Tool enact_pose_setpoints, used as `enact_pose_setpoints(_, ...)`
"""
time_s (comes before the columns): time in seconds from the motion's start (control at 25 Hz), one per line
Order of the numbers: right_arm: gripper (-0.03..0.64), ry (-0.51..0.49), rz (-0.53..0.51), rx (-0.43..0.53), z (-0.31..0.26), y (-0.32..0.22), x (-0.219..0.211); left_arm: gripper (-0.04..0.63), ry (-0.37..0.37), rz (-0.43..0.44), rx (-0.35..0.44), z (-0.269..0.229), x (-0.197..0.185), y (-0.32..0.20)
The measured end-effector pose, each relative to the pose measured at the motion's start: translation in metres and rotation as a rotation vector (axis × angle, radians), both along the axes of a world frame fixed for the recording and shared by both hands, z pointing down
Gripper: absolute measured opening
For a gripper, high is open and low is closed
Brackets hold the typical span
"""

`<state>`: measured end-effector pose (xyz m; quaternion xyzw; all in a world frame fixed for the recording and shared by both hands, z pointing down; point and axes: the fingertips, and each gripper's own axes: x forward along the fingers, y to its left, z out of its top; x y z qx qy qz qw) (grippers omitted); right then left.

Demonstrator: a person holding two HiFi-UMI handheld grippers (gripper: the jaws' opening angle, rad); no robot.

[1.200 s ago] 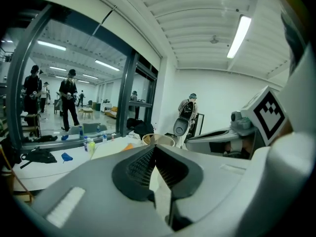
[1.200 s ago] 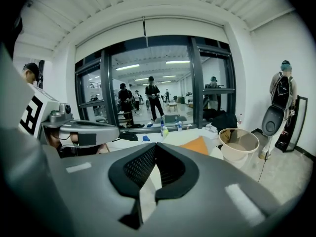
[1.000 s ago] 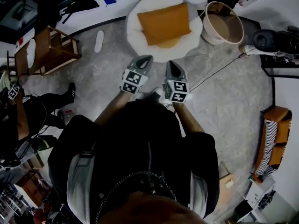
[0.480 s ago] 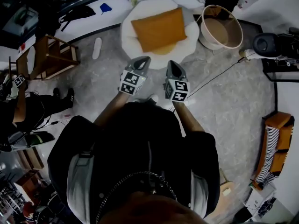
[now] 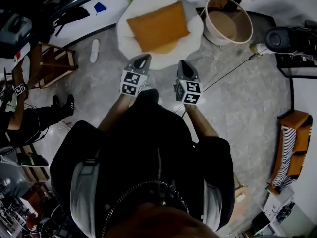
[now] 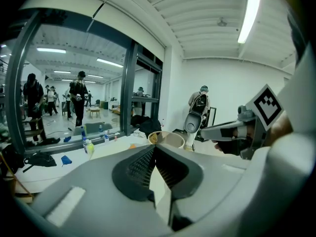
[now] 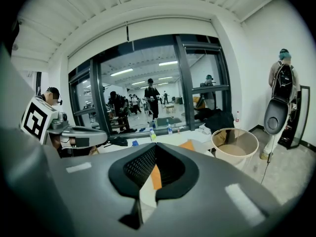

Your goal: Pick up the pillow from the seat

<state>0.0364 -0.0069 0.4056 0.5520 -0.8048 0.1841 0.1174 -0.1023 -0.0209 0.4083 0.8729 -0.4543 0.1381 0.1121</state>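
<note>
An orange pillow [image 5: 158, 26] lies flat on a round white seat [image 5: 124, 31] at the top of the head view. Both grippers are held out in front of the person, side by side and short of the seat's near edge. My left gripper [image 5: 143, 58] is shut with nothing in it, its tip over the seat's rim. My right gripper [image 5: 182, 64] is also shut and empty, just right of the seat. In the right gripper view a strip of the pillow [image 7: 156, 176] shows past the closed jaws [image 7: 154, 146]. The left gripper [image 6: 154, 147] shows its pads pressed together.
A beige round tub [image 5: 228, 26] stands right of the seat. A wooden stool [image 5: 49, 63] and a white slipper [image 5: 94, 51] lie to the left. A thin cable [image 5: 228, 73] crosses the floor at the right. A seated person [image 5: 29, 118] is at the far left.
The seat and pillow have slid left and up in the head view as the person stepped closer. Both grippers have come nearer the seat's edge and stay shut.
</note>
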Motion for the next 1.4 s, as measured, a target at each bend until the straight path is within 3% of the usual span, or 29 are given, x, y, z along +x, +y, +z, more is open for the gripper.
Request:
enact_pose_setpoints(0.48,0.002,0.008,-0.006,-0.005,0.013,-0.059,0.044,0.011,0.01,-0.041,-0.015,0.018,0.032,-0.061)
enact_pose_setpoints(0.76,0.002,0.028,-0.076,0.003,0.004,-0.127,0.055,0.011,0.03,-0.112,0.0,0.012,0.043,-0.119)
enact_pose_setpoints(1.12,0.002,0.043,-0.204,0.008,-0.007,-0.22,0.06,0.011,0.055,-0.277,-0.01,0.012,0.035,-0.194)
enact_pose_setpoints(1.4,0.002,0.046,-0.258,0.028,-0.016,-0.27,0.061,0.011,0.049,-0.344,-0.013,0.01,0.029,-0.225)
